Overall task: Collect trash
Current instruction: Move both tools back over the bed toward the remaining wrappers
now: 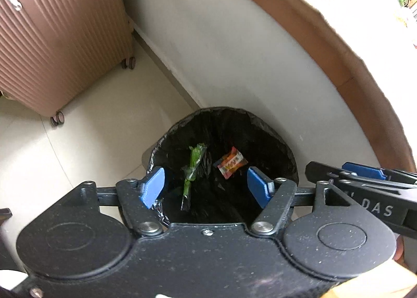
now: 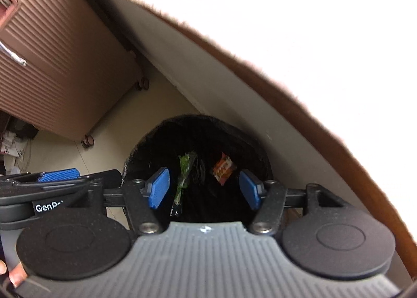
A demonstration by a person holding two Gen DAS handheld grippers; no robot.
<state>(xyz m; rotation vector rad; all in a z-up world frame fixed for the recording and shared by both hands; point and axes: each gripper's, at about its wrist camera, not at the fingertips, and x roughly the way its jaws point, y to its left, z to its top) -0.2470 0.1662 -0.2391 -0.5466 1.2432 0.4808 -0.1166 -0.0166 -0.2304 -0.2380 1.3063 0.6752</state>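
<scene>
Standing below both grippers, the bin (image 1: 276, 147) carries a crinkled black liner. Left gripper (image 1: 206, 188) and right gripper (image 2: 203, 188) hang over it side by side, blue ribbed pads apart, nothing between. Green wrapper (image 1: 194, 165) and orange wrapper (image 1: 232, 162) lie inside. Lettering reads "DAS" and "GenRo".

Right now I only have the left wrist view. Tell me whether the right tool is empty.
Observer: The right tool is open with nothing between its pads. The black-lined bin lies straight below the gap.
Operator: Report what sits on the floor left of the suitcase.
Observer: A loose heap of white papers lies beside the ribbed pink suitcase.
Operator: Check the lower left corner for a hand.
Observer: Fingertips show there, at the frame edge.
</scene>
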